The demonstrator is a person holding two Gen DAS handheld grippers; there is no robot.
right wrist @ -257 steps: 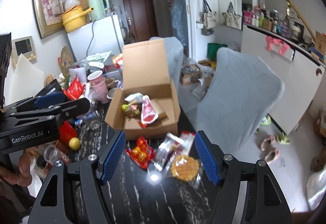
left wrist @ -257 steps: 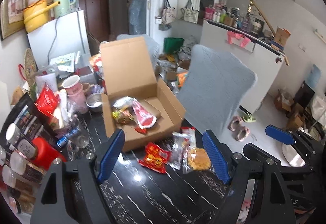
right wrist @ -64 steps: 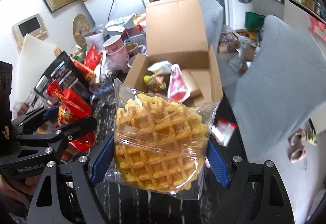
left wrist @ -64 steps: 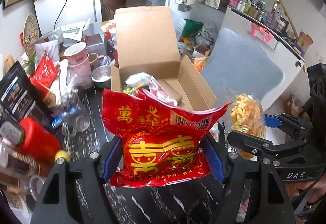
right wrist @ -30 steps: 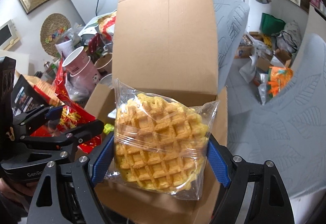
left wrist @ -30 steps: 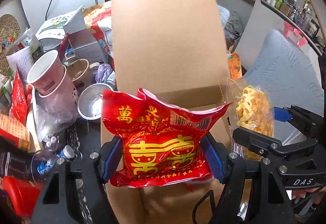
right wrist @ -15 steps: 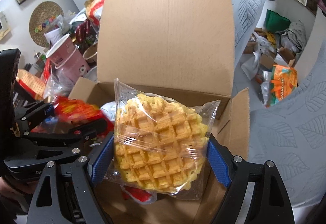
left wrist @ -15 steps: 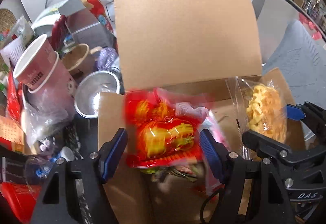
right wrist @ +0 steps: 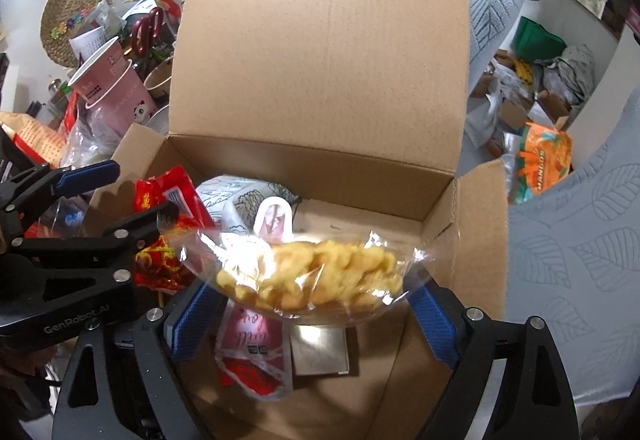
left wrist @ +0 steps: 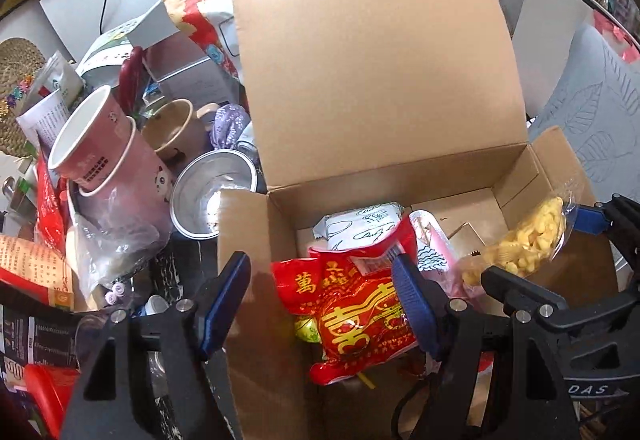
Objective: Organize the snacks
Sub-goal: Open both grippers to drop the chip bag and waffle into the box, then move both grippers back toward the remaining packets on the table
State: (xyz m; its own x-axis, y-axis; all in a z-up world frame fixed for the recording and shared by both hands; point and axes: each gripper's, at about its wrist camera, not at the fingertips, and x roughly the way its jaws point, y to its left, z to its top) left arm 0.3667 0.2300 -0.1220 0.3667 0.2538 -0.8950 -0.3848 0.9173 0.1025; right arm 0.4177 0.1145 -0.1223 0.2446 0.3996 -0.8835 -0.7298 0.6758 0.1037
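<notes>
Because both of my hands are angled down over the open cardboard box [right wrist: 320, 167], whatever I let go should land inside it rather than on the cluttered table; my left gripper [left wrist: 324, 296] has its jaws apart with nothing pinched, and the red snack bag [left wrist: 352, 304] lies loose in the box on top of the other packets, leaning toward the left wall; my right gripper [right wrist: 316, 316] has just been opening its jaws, and the wrapped waffle [right wrist: 312, 280] sits blurred between them, tipping forward, so I judge it is slipping free; the raised lid [right wrist: 324, 31] at the back works as a backstop for anything I drop
</notes>
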